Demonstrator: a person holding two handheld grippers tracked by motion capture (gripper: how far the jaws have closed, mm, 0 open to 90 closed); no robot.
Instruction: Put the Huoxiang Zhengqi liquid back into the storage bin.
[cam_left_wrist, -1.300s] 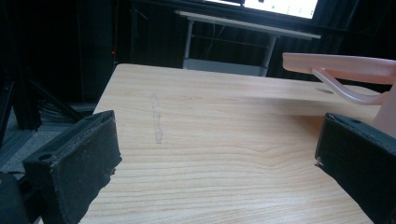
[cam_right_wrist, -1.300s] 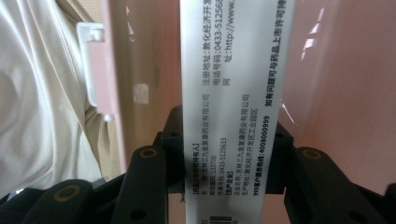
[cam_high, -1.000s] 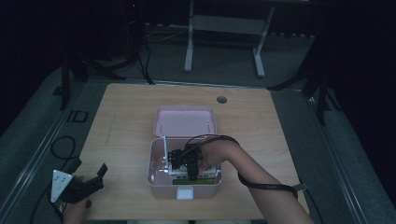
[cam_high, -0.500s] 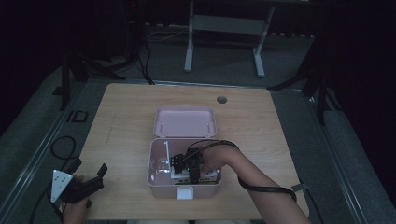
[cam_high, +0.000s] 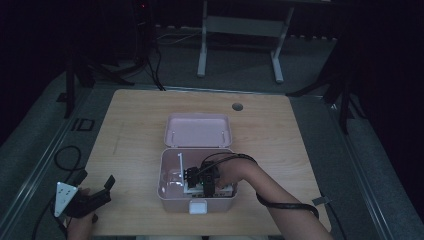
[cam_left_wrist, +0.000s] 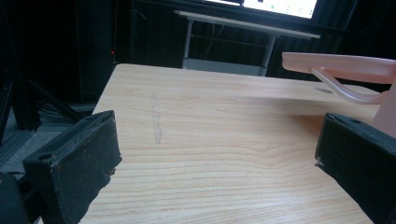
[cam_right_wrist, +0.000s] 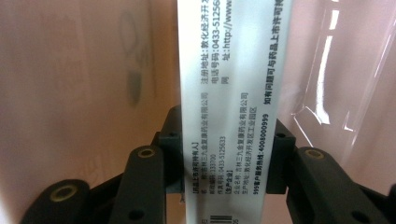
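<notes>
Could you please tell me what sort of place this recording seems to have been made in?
Probably a dimly lit lab or recording room: a light wooden table stands on grey carpet, black cables trail on the floor behind, and a grey metal-framed bench stands beyond. On the table is an open pink plastic storage box.

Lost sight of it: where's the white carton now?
High view: the white carton lies inside the pink box, at its front, clamped by the right gripper.

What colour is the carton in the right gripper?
White with black printed text, the carton shows best in the right gripper view.
</notes>
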